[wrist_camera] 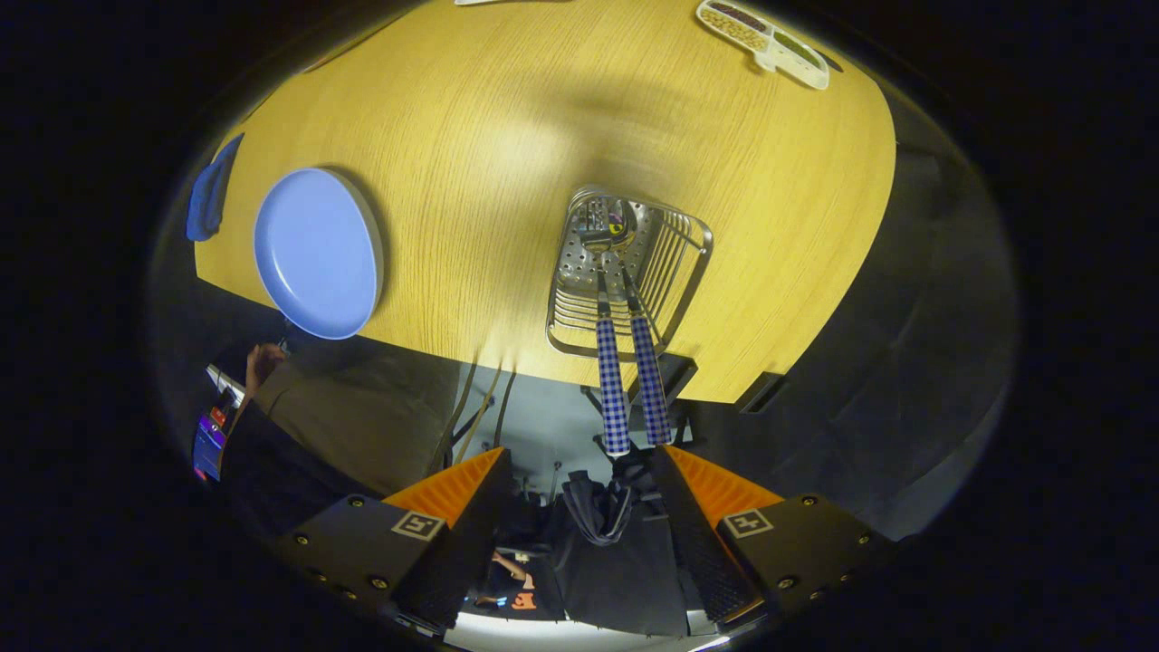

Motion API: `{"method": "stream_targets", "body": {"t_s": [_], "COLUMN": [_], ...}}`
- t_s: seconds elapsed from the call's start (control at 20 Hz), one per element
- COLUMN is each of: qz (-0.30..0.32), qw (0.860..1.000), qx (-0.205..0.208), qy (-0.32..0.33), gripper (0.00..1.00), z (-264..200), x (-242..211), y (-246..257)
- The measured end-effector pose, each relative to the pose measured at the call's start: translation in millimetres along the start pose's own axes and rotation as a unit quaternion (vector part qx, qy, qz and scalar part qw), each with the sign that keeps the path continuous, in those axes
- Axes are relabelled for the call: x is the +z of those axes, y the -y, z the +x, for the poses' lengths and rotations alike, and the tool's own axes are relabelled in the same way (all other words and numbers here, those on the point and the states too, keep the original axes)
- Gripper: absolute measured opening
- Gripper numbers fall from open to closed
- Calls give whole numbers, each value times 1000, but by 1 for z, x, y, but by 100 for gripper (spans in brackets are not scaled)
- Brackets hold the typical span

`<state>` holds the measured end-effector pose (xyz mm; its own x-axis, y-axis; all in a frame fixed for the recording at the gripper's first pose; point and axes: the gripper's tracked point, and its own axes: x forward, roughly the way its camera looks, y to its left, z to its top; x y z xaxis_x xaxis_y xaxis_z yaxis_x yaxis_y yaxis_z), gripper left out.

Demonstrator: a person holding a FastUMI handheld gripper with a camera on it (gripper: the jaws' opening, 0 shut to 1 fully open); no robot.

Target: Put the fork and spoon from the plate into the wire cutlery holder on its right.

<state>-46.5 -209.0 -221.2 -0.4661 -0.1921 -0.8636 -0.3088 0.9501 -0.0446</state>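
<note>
Seen from above, the claw (579,471) hangs with its fingers (457,493) spread apart, gripping nothing. Just beyond the fingertips, at centre frame, two check-handled utensils, the fork (611,380) and the spoon (648,376), stand side by side in the wire holder (675,272), their handle ends pointing back toward the claw. Which is fork and which spoon cannot be told for certain. The holder sits near the table (507,136) edge. The blue plate (317,254) lies bare at the left of the frame, well apart from the holder. A blue cloth (210,195) rests beside the plate, and a divided dish (765,41) sits at upper right.
</note>
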Motion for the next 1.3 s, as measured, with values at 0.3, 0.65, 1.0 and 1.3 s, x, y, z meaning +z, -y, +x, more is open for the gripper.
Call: {"method": "stream_targets", "body": {"t_s": [0.3,0.65,1.0,1.3], "qz": [23,102,115,112], "qw": [977,804,628,566], "qx": [-44,-50,-75,-78], "qy": [206,584,766,813], "gripper": [95,95,95,95], "z": [-30,-143,-228,-255], "x": [15,47,33,22], "y": [-14,-93,-144,-166]}}
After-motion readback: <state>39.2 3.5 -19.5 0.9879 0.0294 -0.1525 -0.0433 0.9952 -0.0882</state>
